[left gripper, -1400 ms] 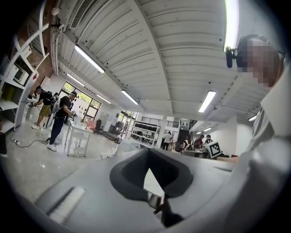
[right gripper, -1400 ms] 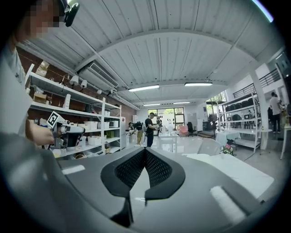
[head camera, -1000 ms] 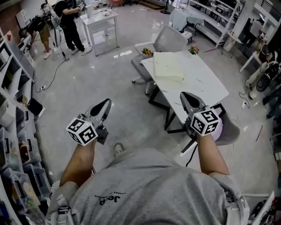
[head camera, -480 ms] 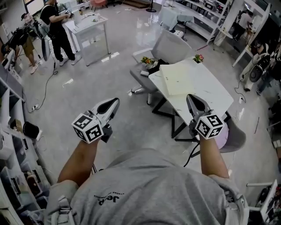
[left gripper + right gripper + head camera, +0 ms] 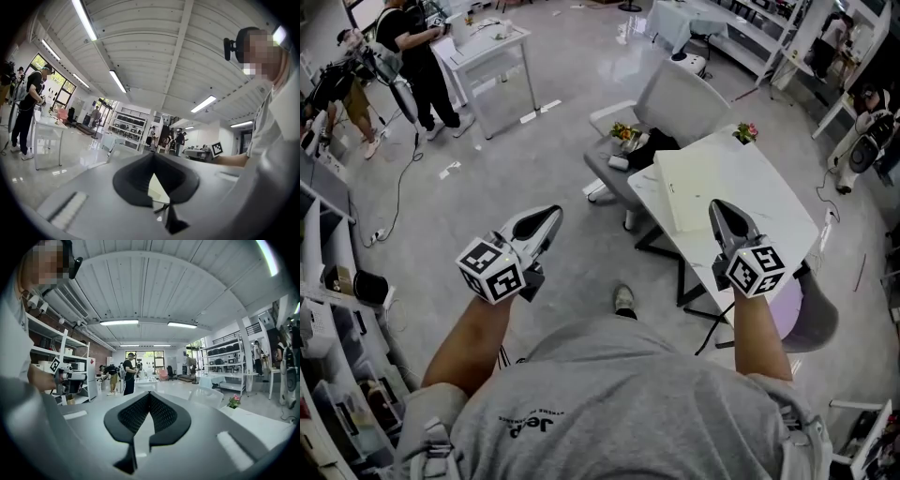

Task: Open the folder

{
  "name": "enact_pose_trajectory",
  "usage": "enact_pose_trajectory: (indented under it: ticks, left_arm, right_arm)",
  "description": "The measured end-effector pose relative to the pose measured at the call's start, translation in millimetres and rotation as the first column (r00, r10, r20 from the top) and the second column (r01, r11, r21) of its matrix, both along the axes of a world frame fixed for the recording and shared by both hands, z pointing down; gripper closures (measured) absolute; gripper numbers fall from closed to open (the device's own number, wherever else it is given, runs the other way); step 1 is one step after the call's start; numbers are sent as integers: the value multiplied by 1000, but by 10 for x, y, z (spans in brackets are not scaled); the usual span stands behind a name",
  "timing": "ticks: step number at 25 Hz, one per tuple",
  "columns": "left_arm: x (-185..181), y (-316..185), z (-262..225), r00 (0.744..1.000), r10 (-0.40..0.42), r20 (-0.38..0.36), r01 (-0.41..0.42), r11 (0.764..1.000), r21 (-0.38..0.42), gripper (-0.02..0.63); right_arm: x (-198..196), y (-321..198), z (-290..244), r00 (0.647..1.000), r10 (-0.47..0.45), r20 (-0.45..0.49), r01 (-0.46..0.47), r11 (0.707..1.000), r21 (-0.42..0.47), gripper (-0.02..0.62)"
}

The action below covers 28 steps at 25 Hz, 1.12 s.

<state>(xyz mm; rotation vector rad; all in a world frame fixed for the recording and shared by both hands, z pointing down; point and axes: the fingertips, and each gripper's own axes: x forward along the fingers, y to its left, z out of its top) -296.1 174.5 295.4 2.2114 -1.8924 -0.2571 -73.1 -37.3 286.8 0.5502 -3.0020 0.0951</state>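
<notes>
Both grippers have their jaws pressed together with nothing between them, as each gripper view shows. The left gripper (image 5: pixel 549 218) (image 5: pixel 152 155) hangs over bare floor (image 5: pixel 534 150). The right gripper (image 5: pixel 718 207) (image 5: pixel 149 393) reaches toward one o'clock, and in the head view its tips overlap the near edge of the folder (image 5: pixel 694 183); whether they touch it cannot be told. That folder is pale cream, shut, and lies flat on the white table (image 5: pixel 773 202), on the half toward nine o'clock, at about two o'clock from the left gripper. A small pot of flowers (image 5: pixel 747 131) stands at the table's far corner, at one o'clock from the folder. A grey chair (image 5: pixel 680 94) sits at eleven o'clock from the folder, just beside the table, with a second bunch of flowers (image 5: pixel 624 132) and a dark bundle (image 5: pixel 652 142) on its seat. Another chair with a lilac seat (image 5: pixel 795 309) stands at five o'clock from the folder, under the right forearm. The person's shoe (image 5: pixel 623 298) shows on the floor between the two arms. Far off at eleven o'clock in the head view, two people (image 5: pixel 411 42) stand beside a white desk (image 5: pixel 492 45), and shelves (image 5: pixel 328 281) line the nine o'clock edge.
</notes>
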Motion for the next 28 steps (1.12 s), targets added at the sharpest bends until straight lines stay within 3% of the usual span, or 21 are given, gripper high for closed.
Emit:
enact_pose_trajectory:
  ticks: [7, 13, 21, 28]
  left_arm:
    - [-551, -1417, 97, 999, -37, -6, 37, 999, -21, 555]
    - [-861, -2210, 95, 999, -10, 44, 12, 999, -48, 555]
    - [-1242, -2645, 266, 987, 153, 43, -150, 987, -53, 555]
    - [-1365, -2614, 317, 947, 315, 64, -310, 948, -70, 555]
  right_arm:
    - [-747, -1463, 225, 997, -65, 34, 67, 997, -36, 592]
    - [-1162, -2258, 242, 996, -71, 47, 74, 996, -51, 592]
    - [-1414, -2394, 361, 999, 51, -18, -52, 998, -39, 592]
    - [-1322, -2122, 232, 979, 202, -28, -202, 979, -16, 592]
